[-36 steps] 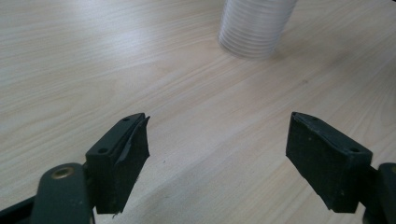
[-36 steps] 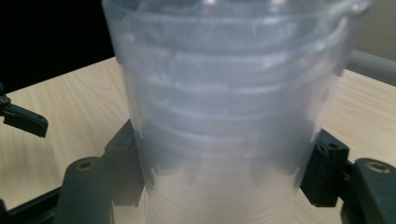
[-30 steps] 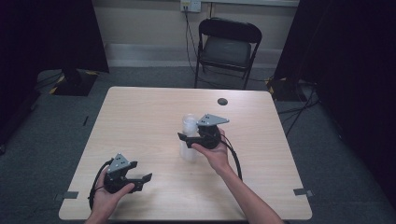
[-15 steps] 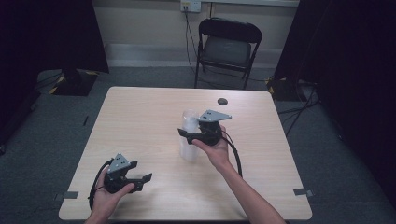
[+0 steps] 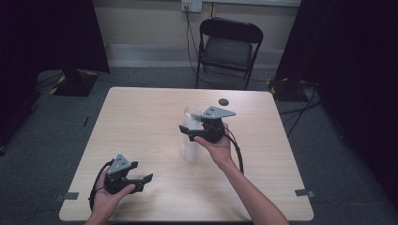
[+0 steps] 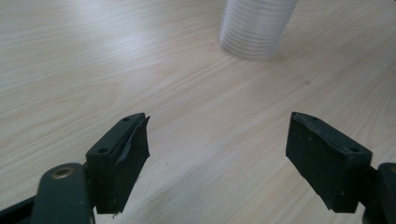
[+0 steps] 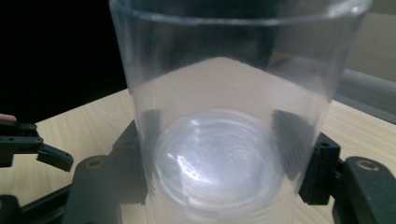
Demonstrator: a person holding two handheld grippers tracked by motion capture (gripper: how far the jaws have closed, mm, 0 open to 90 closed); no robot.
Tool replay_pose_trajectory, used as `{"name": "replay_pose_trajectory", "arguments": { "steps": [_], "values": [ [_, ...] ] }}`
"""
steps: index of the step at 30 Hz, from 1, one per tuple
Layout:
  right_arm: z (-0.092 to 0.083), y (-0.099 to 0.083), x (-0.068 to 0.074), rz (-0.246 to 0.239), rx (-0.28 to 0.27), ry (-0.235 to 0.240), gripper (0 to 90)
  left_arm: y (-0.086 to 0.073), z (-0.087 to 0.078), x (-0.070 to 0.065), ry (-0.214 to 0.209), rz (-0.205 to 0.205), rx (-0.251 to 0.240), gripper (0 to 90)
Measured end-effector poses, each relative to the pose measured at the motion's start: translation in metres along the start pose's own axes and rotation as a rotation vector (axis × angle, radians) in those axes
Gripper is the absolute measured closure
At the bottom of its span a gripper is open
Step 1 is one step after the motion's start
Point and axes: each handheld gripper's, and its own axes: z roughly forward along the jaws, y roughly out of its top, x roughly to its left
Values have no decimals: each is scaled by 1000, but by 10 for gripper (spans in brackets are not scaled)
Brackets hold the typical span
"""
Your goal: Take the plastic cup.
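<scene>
The right gripper (image 5: 187,132) has just been closing its jaws on the clear plastic cup stack (image 5: 191,136), which stands upright near the table (image 5: 141,112) centre; the pads look pressed against its walls, so I judge it gripped. The left gripper (image 5: 143,183) rests at about seven o'clock from the stack, jaws wide apart and empty. The cups should be light, thin and slippery — easily crushed — so hold mid-height, gently. The right gripper view shows both pads through the clear wall; the left gripper view shows the ribbed base (image 6: 254,32) sitting on the wood.
</scene>
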Motion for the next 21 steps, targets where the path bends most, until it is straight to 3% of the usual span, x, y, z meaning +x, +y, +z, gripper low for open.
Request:
{"name": "replay_pose_trajectory", "arguments": {
  "steps": [17, 21],
  "values": [
    [-11, 19, -1, 30, -41, 14, 353, 0, 0, -1, -5, -2, -10, 212],
    [-13, 22, -2, 33, -48, 13, 355, 0, 0, 0, 12, 3, -9, 211]
  ]
}}
